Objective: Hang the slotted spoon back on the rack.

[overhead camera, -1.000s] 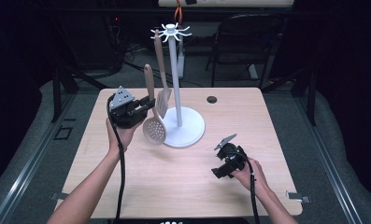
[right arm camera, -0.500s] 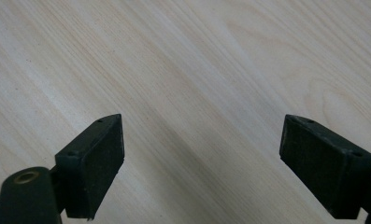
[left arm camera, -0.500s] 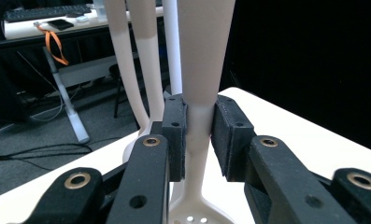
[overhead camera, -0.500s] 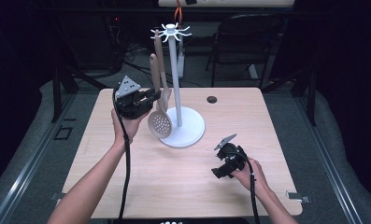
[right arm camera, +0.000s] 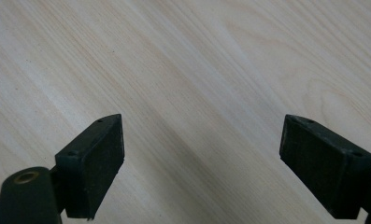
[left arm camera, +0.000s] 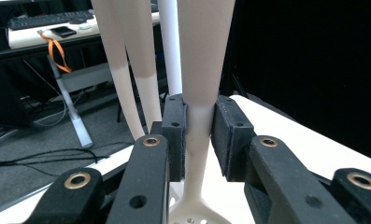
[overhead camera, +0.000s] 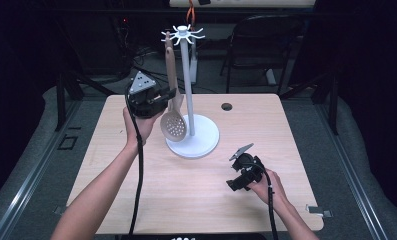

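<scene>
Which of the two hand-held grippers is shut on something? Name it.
The left hand-held gripper, raised beside the white stand: its pads pinch the handle of the slotted spoon. The right hand-held gripper rests over bare table, jaws wide apart.

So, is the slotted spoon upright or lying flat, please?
Upright: the spoon stands handle-up beside the stand's pole, its handle clamped in the left gripper.

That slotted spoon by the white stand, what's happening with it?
A person's left gripper is clamped on the handle of the slotted spoon, holding it upright beside the white utensil stand, its top near the hooks. The spoon's perforated bowl hangs just above the stand's round base. The right gripper rests on the wooden table with jaws open, holding nothing.
</scene>
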`<state>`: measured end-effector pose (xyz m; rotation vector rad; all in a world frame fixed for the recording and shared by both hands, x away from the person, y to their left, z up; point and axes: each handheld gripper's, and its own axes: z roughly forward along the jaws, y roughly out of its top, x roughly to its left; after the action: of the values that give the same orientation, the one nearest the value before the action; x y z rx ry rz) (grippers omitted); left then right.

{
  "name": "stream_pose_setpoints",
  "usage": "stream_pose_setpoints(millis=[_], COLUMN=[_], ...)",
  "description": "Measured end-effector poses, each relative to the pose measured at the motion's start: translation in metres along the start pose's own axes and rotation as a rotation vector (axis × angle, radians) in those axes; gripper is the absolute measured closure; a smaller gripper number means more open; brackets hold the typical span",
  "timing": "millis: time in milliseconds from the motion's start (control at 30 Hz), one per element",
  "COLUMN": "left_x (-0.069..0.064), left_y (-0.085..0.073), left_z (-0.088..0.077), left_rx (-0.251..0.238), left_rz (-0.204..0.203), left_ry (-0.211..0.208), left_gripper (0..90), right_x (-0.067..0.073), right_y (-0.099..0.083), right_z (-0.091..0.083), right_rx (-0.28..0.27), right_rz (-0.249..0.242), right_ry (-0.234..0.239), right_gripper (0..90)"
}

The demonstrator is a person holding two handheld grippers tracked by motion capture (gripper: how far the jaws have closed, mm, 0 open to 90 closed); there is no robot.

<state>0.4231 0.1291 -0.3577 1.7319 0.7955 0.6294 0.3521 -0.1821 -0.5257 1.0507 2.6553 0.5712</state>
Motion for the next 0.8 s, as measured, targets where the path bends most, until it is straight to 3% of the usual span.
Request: stream_pose_setpoints(millis=[800], left_x=[0.002], left_y=[0.014], left_z=[0.014], left_rx=[0.035], left_rz=[0.012], left_ry=[0.037], left_gripper=[75.6], right_x=[0.000], right_y=[0.000], right_z=[0.001], right_rx=[0.001], right_rz=[-0.002], right_ry=[0.004], right_gripper=[13.7])
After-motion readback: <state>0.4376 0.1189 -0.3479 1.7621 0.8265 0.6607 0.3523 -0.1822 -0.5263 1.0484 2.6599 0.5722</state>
